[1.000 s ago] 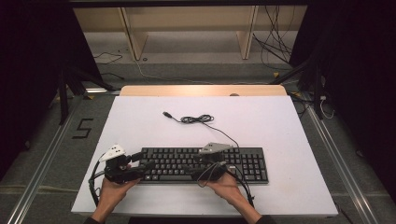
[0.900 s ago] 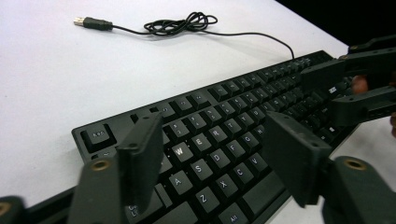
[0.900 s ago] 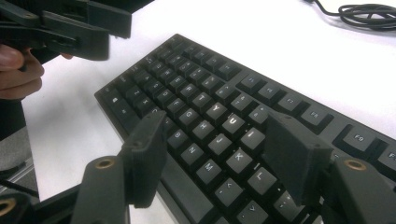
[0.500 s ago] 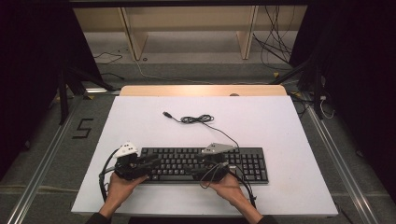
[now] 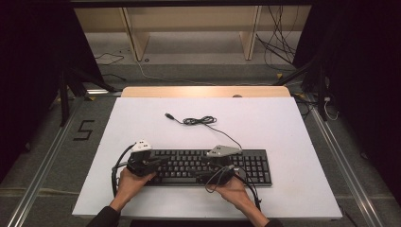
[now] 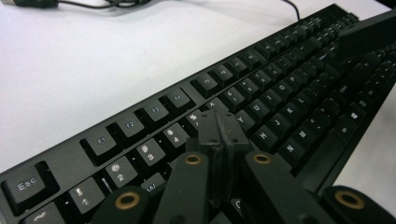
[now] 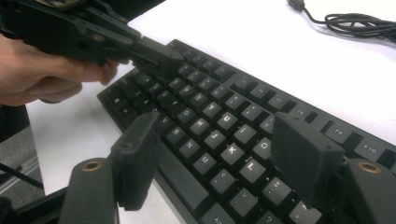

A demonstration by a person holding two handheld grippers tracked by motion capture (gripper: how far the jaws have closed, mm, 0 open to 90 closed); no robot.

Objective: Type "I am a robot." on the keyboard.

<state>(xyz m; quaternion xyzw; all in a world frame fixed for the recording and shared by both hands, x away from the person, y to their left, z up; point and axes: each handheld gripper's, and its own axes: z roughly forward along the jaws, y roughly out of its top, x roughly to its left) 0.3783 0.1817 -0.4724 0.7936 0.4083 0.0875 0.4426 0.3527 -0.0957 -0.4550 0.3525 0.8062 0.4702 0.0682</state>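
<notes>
While right gripper [image 7: 219, 154] gapes, left gripper [image 6: 219, 128], jaws together, now farther over keyboard [image 5: 246, 163].

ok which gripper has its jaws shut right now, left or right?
The left gripper: its jaws are pressed together over the keyboard number row. The right gripper has its jaws spread wide apart.

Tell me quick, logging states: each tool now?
Left tool: closed, empty, tips over the keyboard.
Right tool: open, empty, above the keyboard.
</notes>
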